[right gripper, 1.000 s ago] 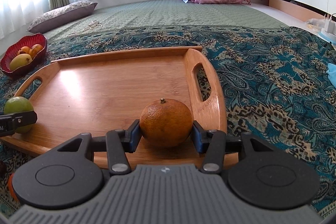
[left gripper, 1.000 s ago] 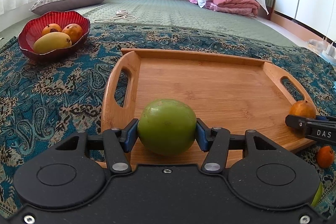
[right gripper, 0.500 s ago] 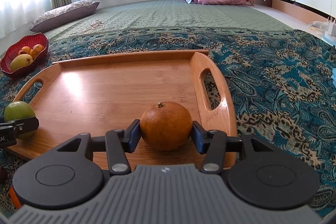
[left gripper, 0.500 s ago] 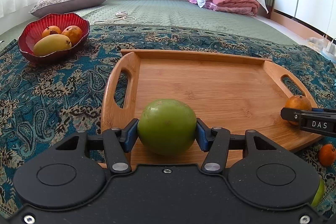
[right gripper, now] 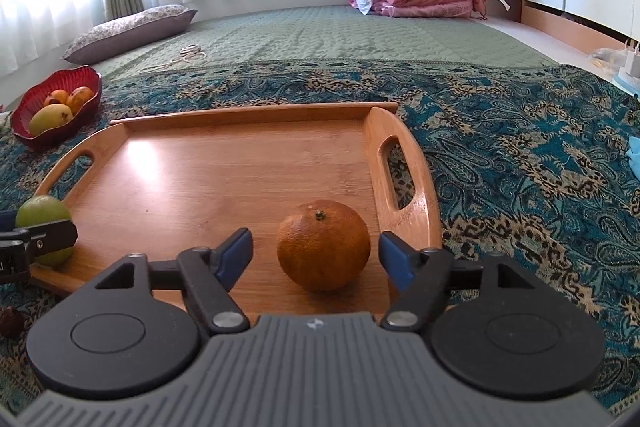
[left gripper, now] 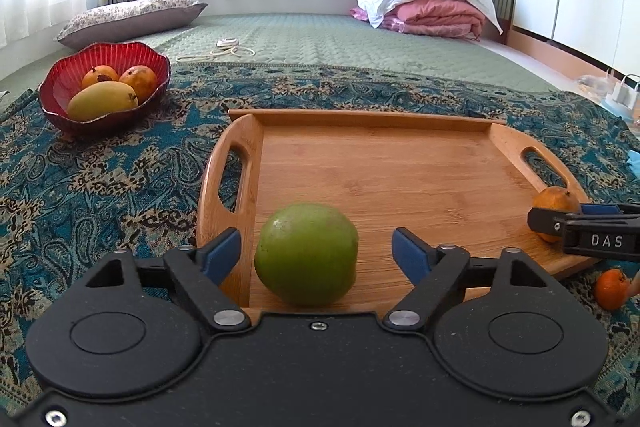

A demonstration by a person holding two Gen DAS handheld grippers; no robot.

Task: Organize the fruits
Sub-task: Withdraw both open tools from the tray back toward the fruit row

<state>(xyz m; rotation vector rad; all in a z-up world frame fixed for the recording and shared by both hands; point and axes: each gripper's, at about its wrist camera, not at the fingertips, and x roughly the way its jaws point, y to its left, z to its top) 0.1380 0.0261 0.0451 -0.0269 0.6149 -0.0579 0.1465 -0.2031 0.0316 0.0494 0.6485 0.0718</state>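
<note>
— Where do we stand with the two fruits?

— Both sit on the wooden tray (left gripper: 384,163). The green fruit (left gripper: 306,254) rests at the tray's near edge, just inside its left handle, and our left hand-held gripper (left gripper: 316,251) is spread around it, blue pads clear on both sides. The orange (right gripper: 323,245) rests at the tray's near edge by the right handle, with our right hand-held gripper (right gripper: 316,253) spread the same way, not touching it.

— So the step in hand is the release?

— We judge so. To do it well, we should draw each gripper straight back from the tray along its own fingers, keeping the jaws wide, so no pad brushes a fruit. Both are round and could roll if nudged.

— Any hazard at the tray's near edge?

— The near side seems to have no raised lip that we can see, so a backward knock might send a fruit off onto the patterned cloth (right gripper: 520,131). We should lift slightly before retreating.

— What is left?

— A small orange fruit (left gripper: 611,287) lies off the tray beyond its near right corner. The red bowl (left gripper: 105,87), well left of the tray, holds three more.
</note>
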